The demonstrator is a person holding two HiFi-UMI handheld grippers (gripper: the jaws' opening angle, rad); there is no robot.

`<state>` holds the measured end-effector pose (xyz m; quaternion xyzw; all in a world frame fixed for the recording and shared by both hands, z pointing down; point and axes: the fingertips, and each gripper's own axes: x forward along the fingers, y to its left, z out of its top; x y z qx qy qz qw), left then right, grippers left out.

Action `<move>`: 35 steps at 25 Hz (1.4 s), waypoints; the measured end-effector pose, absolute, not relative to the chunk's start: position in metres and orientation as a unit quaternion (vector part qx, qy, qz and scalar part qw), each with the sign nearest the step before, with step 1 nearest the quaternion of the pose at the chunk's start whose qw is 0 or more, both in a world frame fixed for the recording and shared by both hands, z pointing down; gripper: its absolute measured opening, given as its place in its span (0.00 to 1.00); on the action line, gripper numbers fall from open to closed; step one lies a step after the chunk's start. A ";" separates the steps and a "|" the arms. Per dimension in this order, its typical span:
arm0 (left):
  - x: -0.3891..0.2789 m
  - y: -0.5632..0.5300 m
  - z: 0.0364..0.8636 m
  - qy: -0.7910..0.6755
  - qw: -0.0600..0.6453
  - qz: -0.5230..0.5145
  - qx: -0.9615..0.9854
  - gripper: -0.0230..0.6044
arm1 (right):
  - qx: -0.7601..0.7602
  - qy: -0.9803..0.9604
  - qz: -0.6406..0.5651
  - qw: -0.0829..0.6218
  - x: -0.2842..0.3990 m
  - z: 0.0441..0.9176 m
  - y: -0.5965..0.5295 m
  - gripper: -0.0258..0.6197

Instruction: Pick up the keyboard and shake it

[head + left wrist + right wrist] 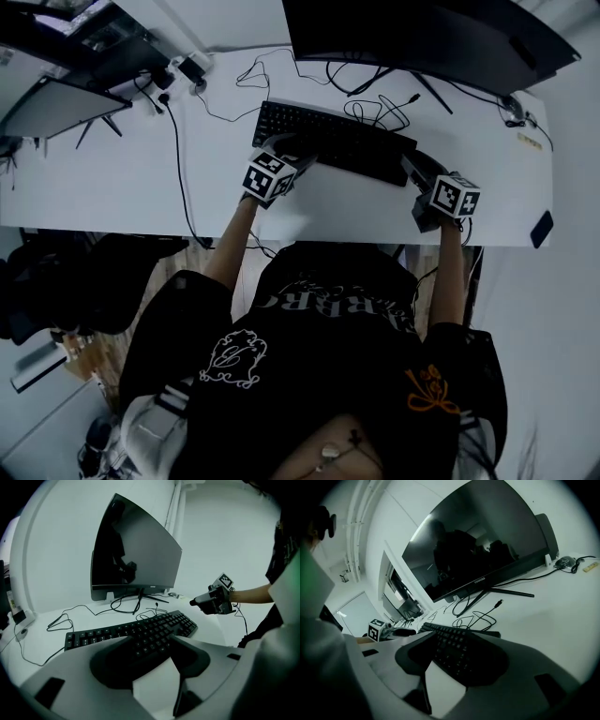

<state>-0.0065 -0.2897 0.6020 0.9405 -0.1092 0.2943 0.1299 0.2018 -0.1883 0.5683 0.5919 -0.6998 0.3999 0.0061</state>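
Black keyboard (333, 141), laid flat on white desk (112, 178). Left gripper (298, 157) at its front edge and right gripper (419, 172) at its right end are held released, jaws apart.

keyboard (333, 141): black all over, keys included
my left gripper (151, 641): pale grey shell, dark pads inside my jaws
my right gripper (454, 651): same deal, grey with dark pads
marker cubes (270, 176): white with black square patterns
desk (112, 178): plain white
monitor (422, 37): black frame, dark screen
cables (178, 159): black
shirt (319, 366): black, white print on one side, orange on the other; chest lettering looks brownish, but it's too dim to be sure
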 end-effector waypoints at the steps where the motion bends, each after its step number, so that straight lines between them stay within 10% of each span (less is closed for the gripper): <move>1: -0.009 -0.286 0.600 -0.105 0.128 0.292 0.942 0.43 | 0.592 -0.701 0.397 0.003 0.194 0.565 -0.184 0.34; 35: -0.065 -0.044 0.534 -0.166 0.134 0.223 0.951 0.40 | 0.536 -0.768 0.349 0.027 0.077 0.526 0.010 0.21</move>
